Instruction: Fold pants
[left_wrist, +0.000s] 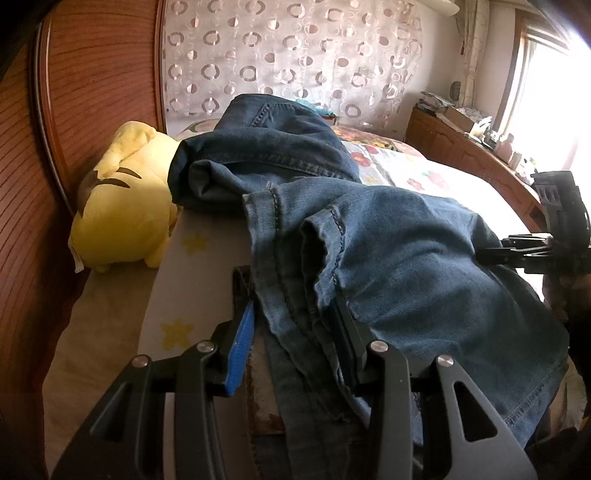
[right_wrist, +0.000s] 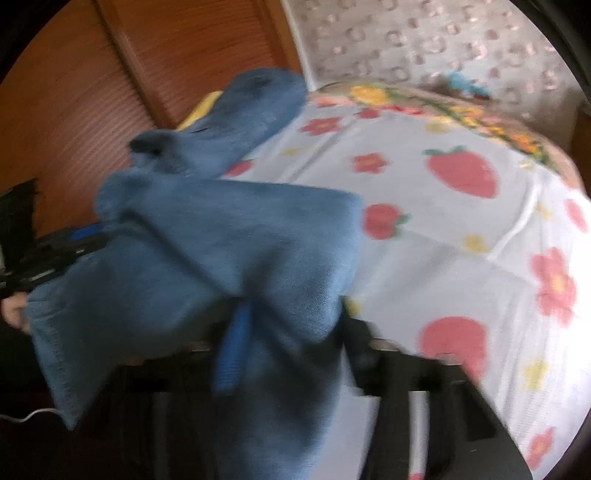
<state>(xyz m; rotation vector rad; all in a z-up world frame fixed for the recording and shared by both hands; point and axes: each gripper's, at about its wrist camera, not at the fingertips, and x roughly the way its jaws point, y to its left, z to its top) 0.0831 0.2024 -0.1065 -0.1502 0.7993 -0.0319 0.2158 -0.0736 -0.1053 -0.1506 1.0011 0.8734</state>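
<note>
Bedding printed with strawberries and flowers covers the bed (right_wrist: 461, 258), which carries everything. Nearest, at the bed's front edge, the left gripper (left_wrist: 291, 332) has its fingers (left_wrist: 242, 339) narrowed on a bunched seam of the blue jeans (left_wrist: 406, 258). The right gripper (right_wrist: 291, 328) grips another fold of the same denim, though blur hides the contact. The jeans lie crumpled from the front edge toward the bed's left side, draping over the fingers. Beyond them a yellow plush toy (left_wrist: 125, 206) sits against the wooden headboard (left_wrist: 99, 74); farther off hangs a patterned curtain (left_wrist: 295, 55).
</note>
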